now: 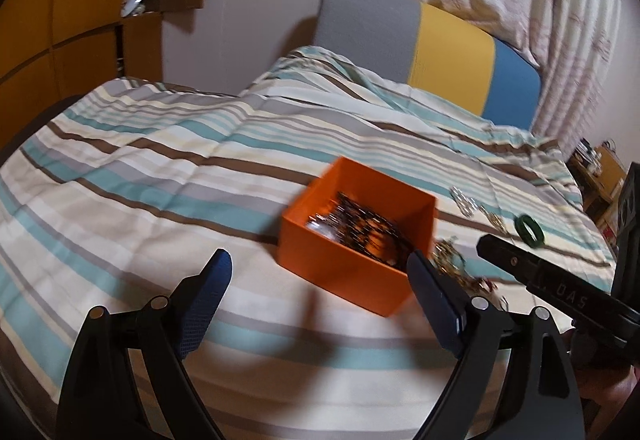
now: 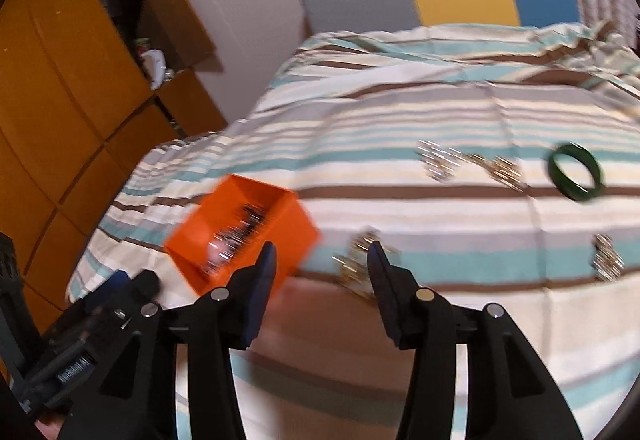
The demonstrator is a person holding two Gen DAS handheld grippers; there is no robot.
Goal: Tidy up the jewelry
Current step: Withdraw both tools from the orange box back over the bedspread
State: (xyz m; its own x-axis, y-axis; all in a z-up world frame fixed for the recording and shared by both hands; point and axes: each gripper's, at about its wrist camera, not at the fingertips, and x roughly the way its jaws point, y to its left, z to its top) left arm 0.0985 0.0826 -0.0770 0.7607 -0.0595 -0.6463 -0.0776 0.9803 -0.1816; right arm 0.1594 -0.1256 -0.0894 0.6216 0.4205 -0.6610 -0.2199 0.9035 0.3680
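Orange box [image 1: 352,240] sits on the bed [image 1: 160,180] and already holds some jewelry. Your right tool [image 2: 322,280] is spread wide, empty, just above a gold chain [image 2: 356,268] beside the box. Your left tool [image 1: 320,304] is spread too, empty.

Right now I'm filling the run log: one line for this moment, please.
left gripper: open, empty | right gripper: open, empty | orange box: holds jewelry | green bangle, gold pieces: loose on striped bedspread

Matt orange plastic box [image 1: 352,240], shiny metal chains [image 2: 472,164], glossy green bangle [image 2: 576,172], soft striped cloth sheet [image 1: 160,168], smooth wood cupboard [image 2: 60,80].
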